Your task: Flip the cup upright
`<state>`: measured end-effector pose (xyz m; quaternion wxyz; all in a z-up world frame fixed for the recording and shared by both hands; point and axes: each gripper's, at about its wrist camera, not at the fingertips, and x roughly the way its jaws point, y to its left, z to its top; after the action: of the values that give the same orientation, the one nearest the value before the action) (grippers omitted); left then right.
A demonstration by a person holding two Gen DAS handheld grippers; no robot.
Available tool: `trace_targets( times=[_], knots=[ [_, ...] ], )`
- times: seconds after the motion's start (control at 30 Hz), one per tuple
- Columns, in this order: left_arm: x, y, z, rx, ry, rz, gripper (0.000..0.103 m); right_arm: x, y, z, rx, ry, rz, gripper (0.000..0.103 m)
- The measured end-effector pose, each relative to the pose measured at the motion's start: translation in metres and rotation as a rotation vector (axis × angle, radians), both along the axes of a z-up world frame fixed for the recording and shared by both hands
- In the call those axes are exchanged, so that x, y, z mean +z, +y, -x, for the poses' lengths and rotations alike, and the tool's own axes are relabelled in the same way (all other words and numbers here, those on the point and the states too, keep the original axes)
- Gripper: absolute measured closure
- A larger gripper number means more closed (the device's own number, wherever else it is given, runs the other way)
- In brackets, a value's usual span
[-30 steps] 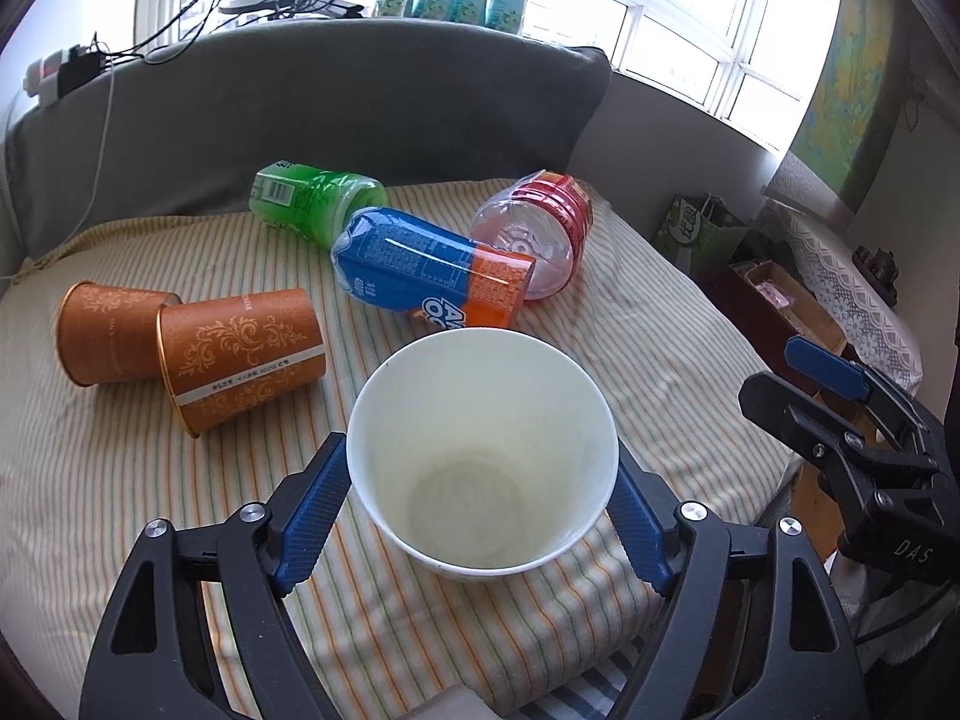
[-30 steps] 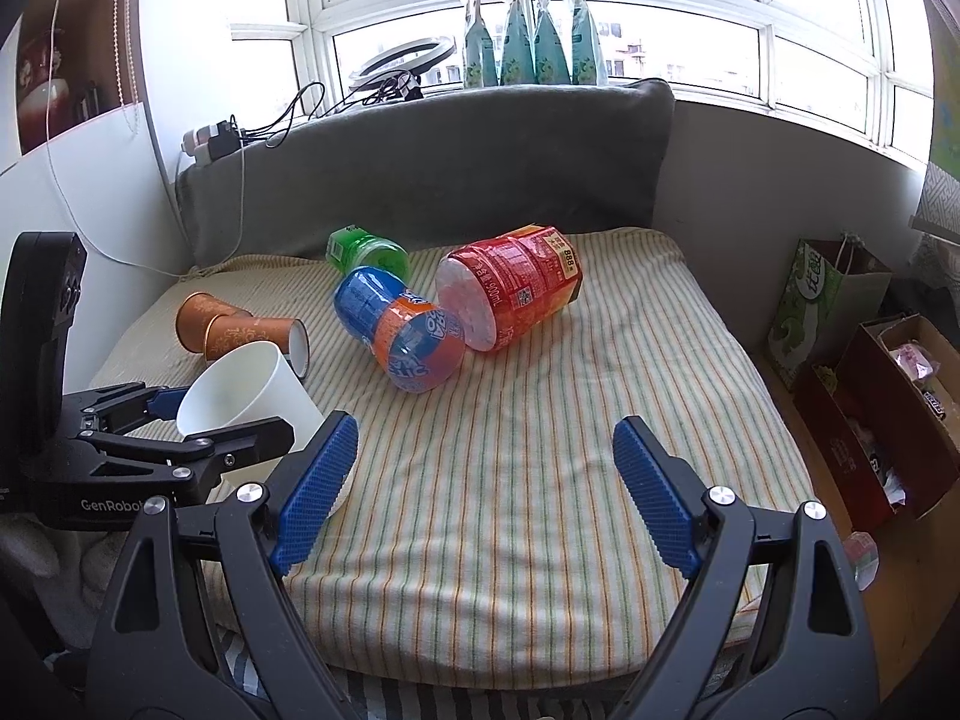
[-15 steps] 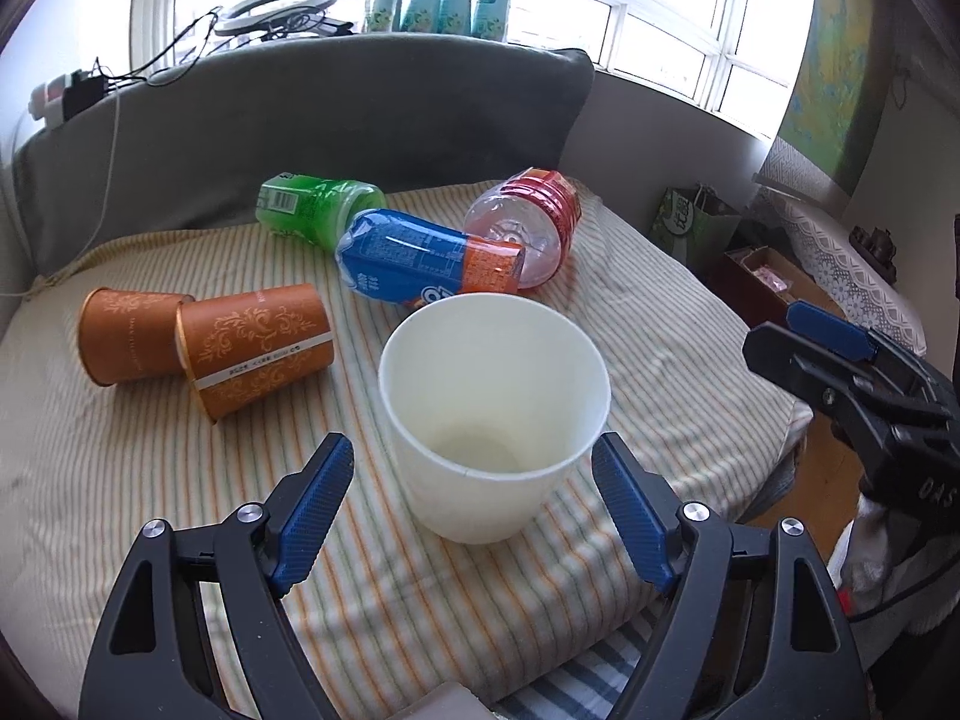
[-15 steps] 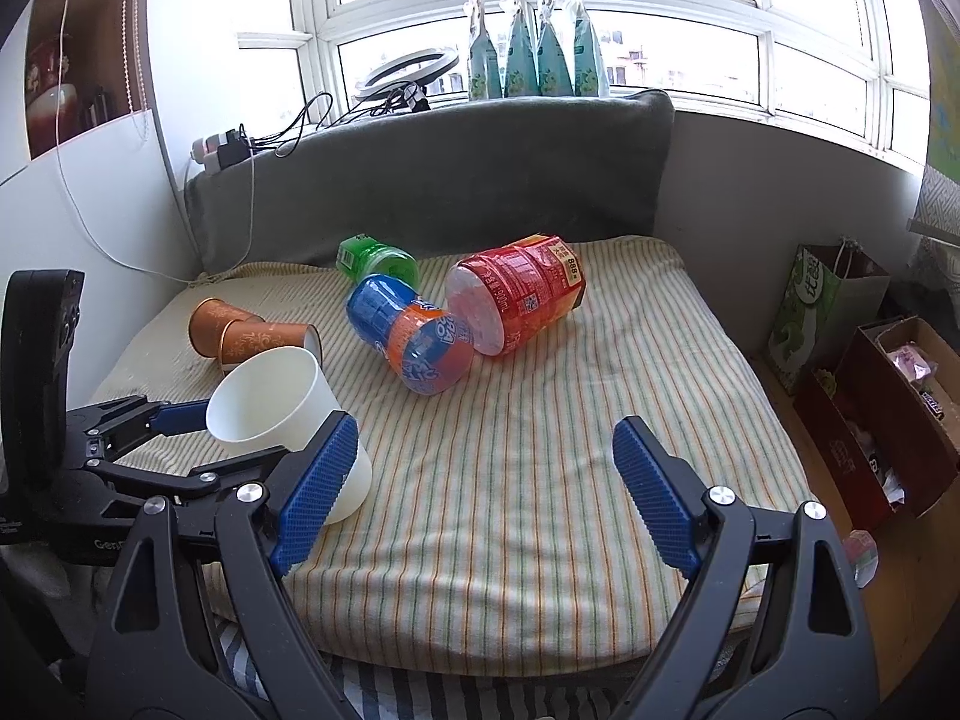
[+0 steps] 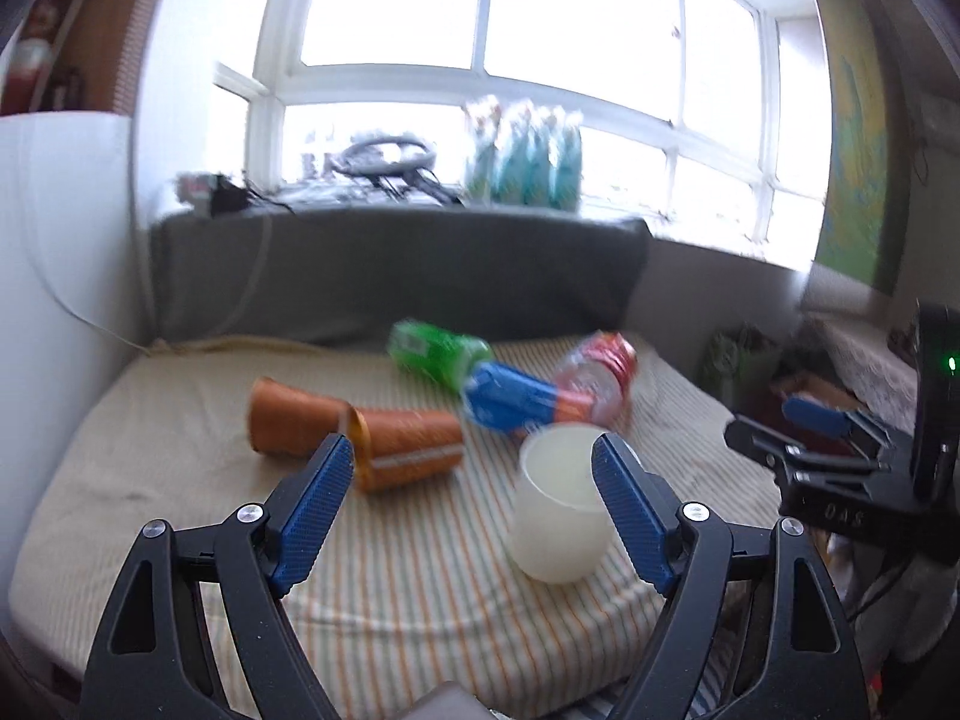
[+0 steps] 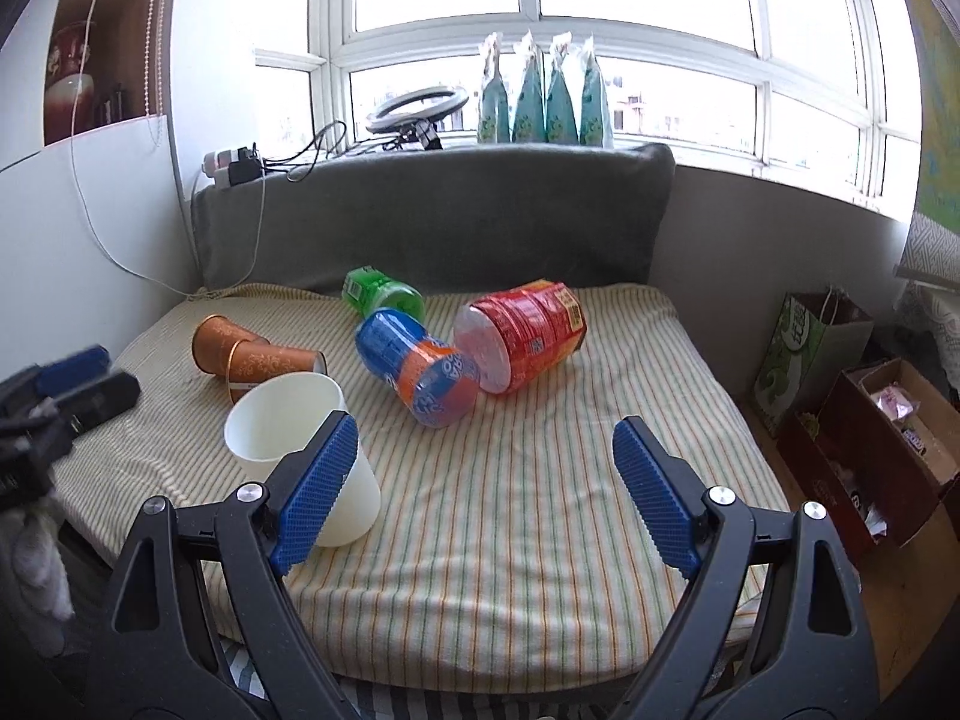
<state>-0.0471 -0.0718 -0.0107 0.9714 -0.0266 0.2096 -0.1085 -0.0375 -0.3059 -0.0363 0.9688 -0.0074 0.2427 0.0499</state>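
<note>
Standing upright, mouth up, the white cup (image 6: 303, 450) is resting on the striped mattress (image 6: 528, 498) near its front left edge, and nothing is gripping it. You are holding the left gripper (image 5: 471, 504) with its blue pads spread wide; in the left wrist view the cup (image 5: 561, 513) is showing just beyond them, partly behind the right pad (image 5: 630, 516), with no contact that you can make out. That view is blurring, so fine detail there is hard to tell.

You are holding the right gripper (image 6: 480, 489) wide as well, its pads apart over bare striped cloth, with nothing between them. In the right wrist view the cup is sitting partly behind the left pad (image 6: 315, 486).

Two orange cups (image 6: 258, 357) are lying on their sides, nested, just behind the white cup. A blue bottle (image 6: 420, 375), a red bottle (image 6: 522, 339) and a green bottle (image 6: 381, 294) are lying on their sides mid-mattress, the blue one touching the red. A grey cushion (image 6: 438, 222) is running along the back, under the window (image 6: 540, 30).
</note>
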Motion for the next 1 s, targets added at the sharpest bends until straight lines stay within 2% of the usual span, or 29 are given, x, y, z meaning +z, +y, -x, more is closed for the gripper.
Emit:
trace_targets(
  times=[0.17, 0.2, 0.23, 0.27, 0.4, 0.57, 1.0],
  knots=[
    [0.007, 0.012, 0.008, 0.091, -0.074, 0.019, 0.021, 0.007, 0.009, 0.008, 0.000, -0.077, 0.006, 0.014],
    [0.008, 0.015, 0.007, 0.106, -0.083, 0.020, 0.021, 0.008, 0.010, 0.009, -0.001, -0.088, 0.004, 0.011],
    [0.009, 0.017, 0.008, 0.121, -0.090, 0.020, 0.021, 0.009, 0.010, 0.010, -0.002, -0.100, -0.002, 0.002],
    [0.009, 0.020, 0.008, 0.130, -0.095, 0.025, 0.021, 0.010, 0.010, 0.012, -0.004, -0.113, -0.009, 0.000],
    [0.012, 0.025, 0.011, 0.163, -0.123, 0.030, 0.018, 0.014, 0.010, 0.017, -0.019, -0.158, -0.012, 0.000],
    [0.017, 0.025, 0.017, 0.186, -0.164, -0.003, 0.017, 0.018, 0.012, 0.020, -0.031, -0.187, -0.006, 0.000],
    [0.016, 0.023, 0.019, 0.185, -0.156, -0.007, 0.014, 0.020, 0.014, 0.021, -0.033, -0.205, -0.003, 0.000]
  ],
)
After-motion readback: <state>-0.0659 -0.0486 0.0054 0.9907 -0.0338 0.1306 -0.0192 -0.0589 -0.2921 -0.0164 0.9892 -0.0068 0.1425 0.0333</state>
